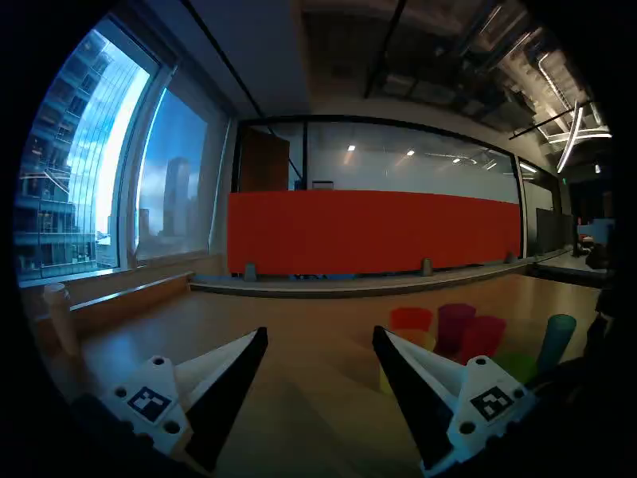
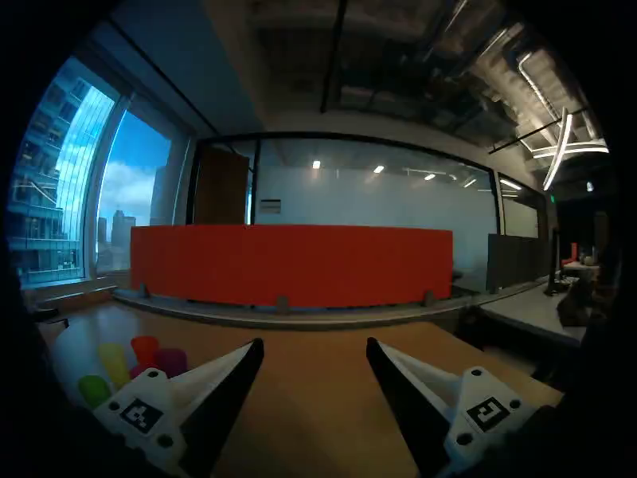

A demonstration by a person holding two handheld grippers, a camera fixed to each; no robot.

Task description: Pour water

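In the left gripper view my left gripper (image 1: pixel 320 334) stands open over the wooden table (image 1: pixel 318 319), nothing between its fingers. A cluster of coloured cups sits ahead to its right: an orange cup (image 1: pixel 412 319), a purple cup (image 1: pixel 455 325), a dark red cup (image 1: pixel 481 336), a teal cup (image 1: pixel 556 338) and a green one (image 1: pixel 517 365). A pale bottle (image 1: pixel 59 317) stands at the far left. In the right gripper view my right gripper (image 2: pixel 314 344) is open and empty. The cups lie to its left: yellow (image 2: pixel 114 362), orange (image 2: pixel 145 349), purple (image 2: pixel 171 361), green (image 2: pixel 94 389).
An orange divider panel (image 1: pixel 374 231) runs along the table's far edge, with glass walls behind. Large windows (image 1: pixel 80 191) stand at the left. A second desk (image 2: pixel 533 311) with a dark object lies to the right in the right gripper view.
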